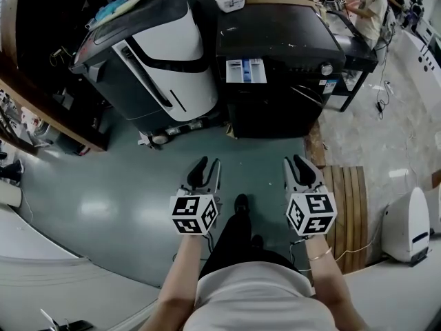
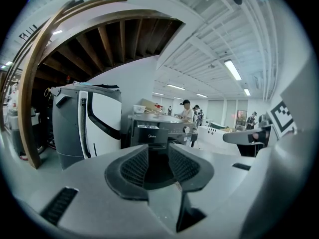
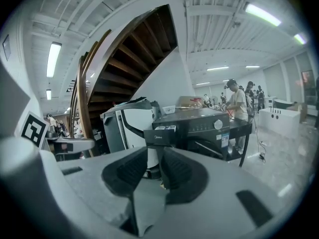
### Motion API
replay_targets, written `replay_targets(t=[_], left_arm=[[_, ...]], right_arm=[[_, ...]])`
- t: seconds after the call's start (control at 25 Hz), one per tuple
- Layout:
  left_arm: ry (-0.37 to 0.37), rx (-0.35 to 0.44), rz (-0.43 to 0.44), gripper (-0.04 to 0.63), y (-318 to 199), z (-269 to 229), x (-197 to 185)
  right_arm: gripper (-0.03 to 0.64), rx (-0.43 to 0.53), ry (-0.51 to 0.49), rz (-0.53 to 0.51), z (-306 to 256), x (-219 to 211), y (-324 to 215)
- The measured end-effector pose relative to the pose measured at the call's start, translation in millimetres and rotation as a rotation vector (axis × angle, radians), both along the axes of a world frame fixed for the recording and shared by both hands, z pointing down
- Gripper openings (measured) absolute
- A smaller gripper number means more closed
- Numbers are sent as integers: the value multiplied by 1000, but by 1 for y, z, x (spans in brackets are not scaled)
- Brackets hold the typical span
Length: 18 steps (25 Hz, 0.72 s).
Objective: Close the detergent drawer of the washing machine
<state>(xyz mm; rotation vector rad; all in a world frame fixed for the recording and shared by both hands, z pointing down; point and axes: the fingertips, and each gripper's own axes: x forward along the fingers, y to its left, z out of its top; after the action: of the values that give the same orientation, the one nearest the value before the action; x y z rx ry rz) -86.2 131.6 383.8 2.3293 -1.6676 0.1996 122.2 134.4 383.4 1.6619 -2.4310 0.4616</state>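
We hold both claws side by side above the green floor [image 1: 103,205], pointing at the black washer [image 1: 289,40], which stands well apart from them straight ahead. Its drawer [image 1: 246,70] is at the upper left of the front and sticks out toward us, pulled open, with white and blue compartments showing from above. Our left claw [image 1: 207,167] has its jaws spread wide and nothing is between the ribbed pads; through the gap in the left gripper view we see only the washer's front far off. Our right claw [image 1: 296,163] is also open, though its gap looks narrower, and it too has hold of nothing; in the right gripper view the drawer's face shows just above the gap, distant. A black shoe [image 1: 241,203] is on the floor between the two claws. A white and grey machine [image 1: 158,54] stands just left of the washer, and wooden slats [image 1: 348,205] lie on the floor to our right
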Motion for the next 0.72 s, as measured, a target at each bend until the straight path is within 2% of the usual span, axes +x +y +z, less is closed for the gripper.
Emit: replay_targets(t=[0.72], left_arm=[[15,-32,21,133,-151,15,-35]], right_arm=[[87,-58,36,52,14,-24,-141]])
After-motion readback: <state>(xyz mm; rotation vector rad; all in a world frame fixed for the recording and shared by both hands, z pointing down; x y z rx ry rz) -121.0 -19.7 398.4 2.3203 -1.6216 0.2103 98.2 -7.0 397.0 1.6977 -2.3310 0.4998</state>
